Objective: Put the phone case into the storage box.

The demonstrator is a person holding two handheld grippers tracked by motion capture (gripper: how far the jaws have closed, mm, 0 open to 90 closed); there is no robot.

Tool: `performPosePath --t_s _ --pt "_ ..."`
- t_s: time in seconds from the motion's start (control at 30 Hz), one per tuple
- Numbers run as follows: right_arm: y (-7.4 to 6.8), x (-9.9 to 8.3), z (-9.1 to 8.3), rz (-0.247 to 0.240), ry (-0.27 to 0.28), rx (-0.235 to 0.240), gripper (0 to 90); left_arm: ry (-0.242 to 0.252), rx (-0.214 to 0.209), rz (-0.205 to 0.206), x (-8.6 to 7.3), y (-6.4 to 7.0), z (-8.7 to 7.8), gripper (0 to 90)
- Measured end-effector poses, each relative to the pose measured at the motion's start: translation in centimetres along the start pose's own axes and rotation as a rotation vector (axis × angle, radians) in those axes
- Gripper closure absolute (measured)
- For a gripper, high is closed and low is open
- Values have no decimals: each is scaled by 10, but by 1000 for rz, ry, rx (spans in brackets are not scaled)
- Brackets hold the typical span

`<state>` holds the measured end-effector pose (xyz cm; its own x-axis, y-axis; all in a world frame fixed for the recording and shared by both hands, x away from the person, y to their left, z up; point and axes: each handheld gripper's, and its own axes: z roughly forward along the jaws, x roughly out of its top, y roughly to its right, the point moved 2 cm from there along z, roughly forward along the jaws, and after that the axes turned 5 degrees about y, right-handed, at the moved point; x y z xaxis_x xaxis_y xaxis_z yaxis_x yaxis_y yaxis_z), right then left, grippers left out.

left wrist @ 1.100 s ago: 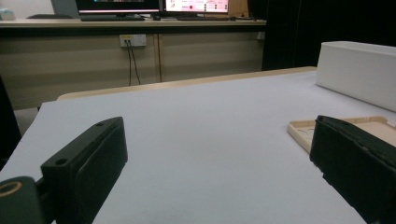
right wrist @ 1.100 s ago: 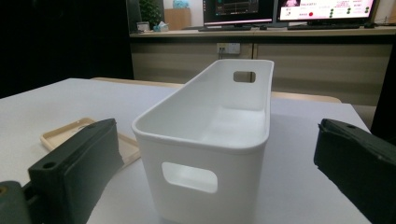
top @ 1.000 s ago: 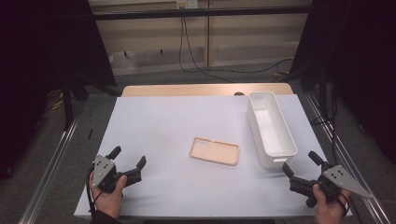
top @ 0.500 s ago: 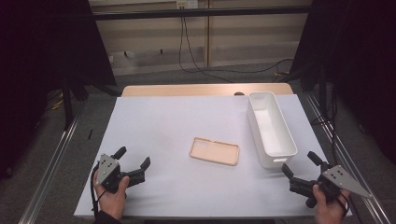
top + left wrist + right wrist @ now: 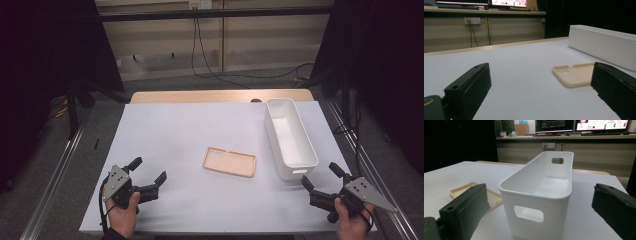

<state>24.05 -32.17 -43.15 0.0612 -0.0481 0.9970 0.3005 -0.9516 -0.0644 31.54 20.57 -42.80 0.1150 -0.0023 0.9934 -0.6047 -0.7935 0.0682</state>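
A beige phone case [image 5: 229, 161] lies flat, hollow side up, in the middle of the white table cover [image 5: 200, 125]. To its right stands a long white bin [image 5: 273, 131], empty, with handle holes in its ends. My left gripper [image 5: 148, 170] rests open near the front left corner, pointing right toward the case [image 5: 574, 77], which lies well ahead of its spread jaws [image 5: 540, 72]. At the front right my right gripper [image 5: 320, 175] is open too, and just beyond it is the near end of the bin [image 5: 536, 205]. The case [image 5: 461, 189] lies left of the bin.
A wooden table edge [image 5: 220, 96] shows beyond the white cover. Metal rails [image 5: 60, 165] run along both sides. Cables trail on the floor [image 5: 240, 75] behind. Monitors stand on a shelf [image 5: 579, 136] at the far wall.
My left gripper has slid a little to the right, toward the phone case. The right gripper, the case and the bin have stayed where they were.
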Motion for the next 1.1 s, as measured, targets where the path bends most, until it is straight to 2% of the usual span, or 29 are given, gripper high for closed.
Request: performPosePath --t_s 0.07,0.13,0.17,0.3,0.43,0.5,0.53,0.57,0.6,0.67,0.73,0.8,0.97,1.03,1.1 --pt "0 0 0 0 -7 1 0 -17 -4 17 -1 1 1 29" --pt "-1 0 1 3 -8 1 0 -33 -28 2 -1 3 1 29" --pt "-1 0 1 4 -8 0 0 -34 -36 -4 0 5 1 29" --pt "-3 0 2 0 -11 3 0 -29 -38 17 3 9 3 29" --pt "-3 0 2 0 -15 3 0 -22 -42 18 6 12 11 29" --pt "-2 0 1 1 -12 2 0 -22 -44 32 6 14 16 24" --pt "-2 0 1 3 -11 2 0 -8 -78 49 5 14 23 8" --pt "-2 0 1 6 -11 1 0 -13 -85 79 3 13 28 12" --pt "-2 0 1 6 -11 2 0 -22 -75 91 2 13 30 20" --pt "-2 0 1 2 -11 6 0 -24 -69 53 0 13 36 15" --pt "-3 0 0 2 -9 7 0 -13 -75 60 0 14 39 12" --pt "-3 1 0 4 -5 8 0 -12 -61 75 0 14 41 9" --pt "-2 0 0 1 -8 8 0 -13 -59 61 -2 11 50 15" --pt "-2 0 0 1 -6 9 0 -13 -51 63 -2 10 51 15" --pt "-2 0 0 2 -8 10 0 -7 -31 49 2 8 56 16"
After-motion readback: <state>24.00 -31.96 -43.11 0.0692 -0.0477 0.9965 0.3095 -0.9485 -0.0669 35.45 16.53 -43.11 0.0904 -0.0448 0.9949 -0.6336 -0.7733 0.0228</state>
